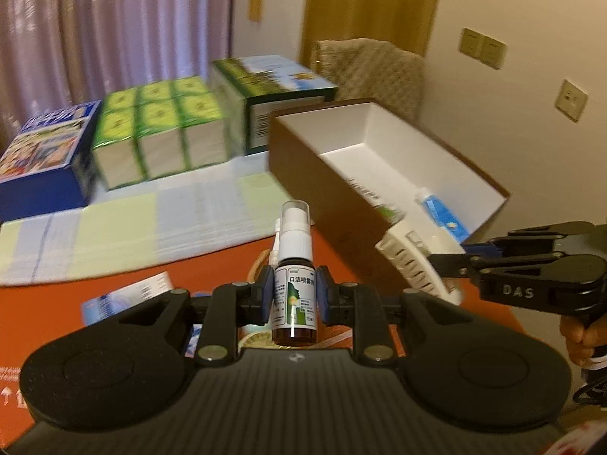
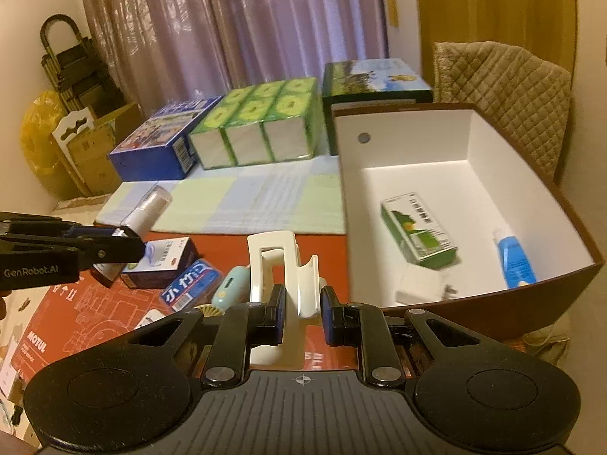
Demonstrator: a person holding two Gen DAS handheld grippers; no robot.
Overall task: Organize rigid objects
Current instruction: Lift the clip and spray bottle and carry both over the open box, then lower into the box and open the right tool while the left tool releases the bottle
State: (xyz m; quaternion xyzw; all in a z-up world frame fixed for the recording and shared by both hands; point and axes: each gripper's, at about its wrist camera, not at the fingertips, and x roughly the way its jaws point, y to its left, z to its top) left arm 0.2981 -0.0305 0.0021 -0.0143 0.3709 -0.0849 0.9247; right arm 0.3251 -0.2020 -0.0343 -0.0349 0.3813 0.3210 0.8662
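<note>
Crowding tabletop: boxes, open carton.

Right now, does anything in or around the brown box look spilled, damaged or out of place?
Nothing spilled or broken. Inside the white-lined brown box, the green carton lies askew beside a blue tube; several small packages lie scattered on the red mat.

Count: 1 spray bottle, 1 white hair claw, 1 open brown box w/ 3 items visible inside: green carton, blue tube, white plug. 2 tools: left, right.
</note>
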